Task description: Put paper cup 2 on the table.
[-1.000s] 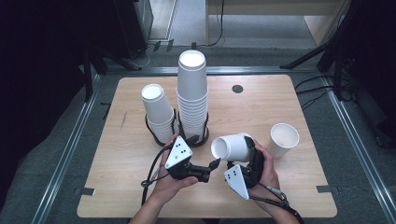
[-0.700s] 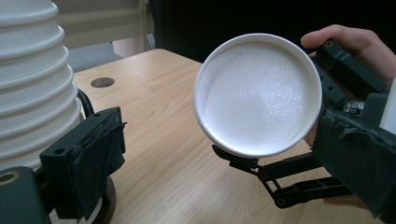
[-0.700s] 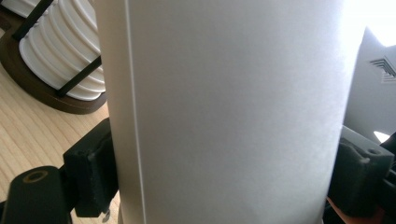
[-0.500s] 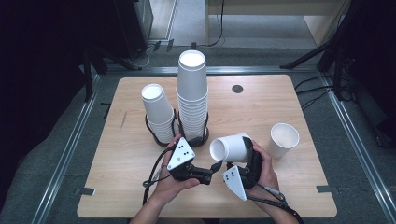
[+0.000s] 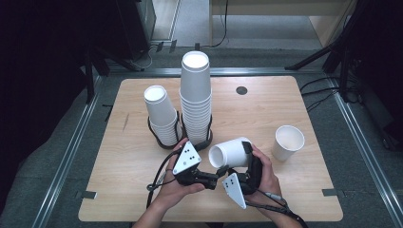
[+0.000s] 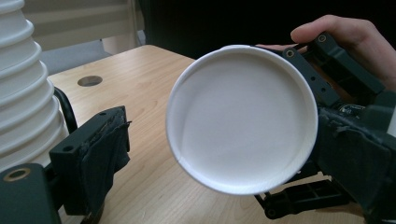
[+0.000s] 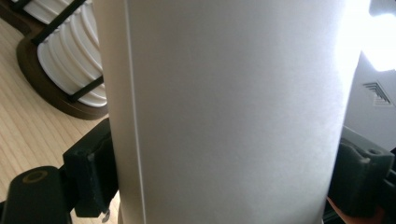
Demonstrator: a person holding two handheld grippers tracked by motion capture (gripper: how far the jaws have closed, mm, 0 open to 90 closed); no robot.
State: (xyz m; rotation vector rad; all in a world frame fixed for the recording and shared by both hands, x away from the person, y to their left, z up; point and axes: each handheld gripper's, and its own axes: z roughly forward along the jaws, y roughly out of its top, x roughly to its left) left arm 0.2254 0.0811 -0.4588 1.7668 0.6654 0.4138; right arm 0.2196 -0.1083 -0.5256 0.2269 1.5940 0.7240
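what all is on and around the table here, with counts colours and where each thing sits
held cup: 1, white, on its side above the near middle of the table, between the right gripper's jaws
upright cup: 1, white, standing alone at the right
tall stack of cups: 1, white, middle, in a dark holder
short stack of cups: 1, white, left of the tall stack, in a dark holder
table: 1, light wood, with a dark round hole near the far edge
left gripper: 1, black, jaws have just been closing, at the held cup's rim, not yet pressing
right gripper: 1, black, clamped across the held cup
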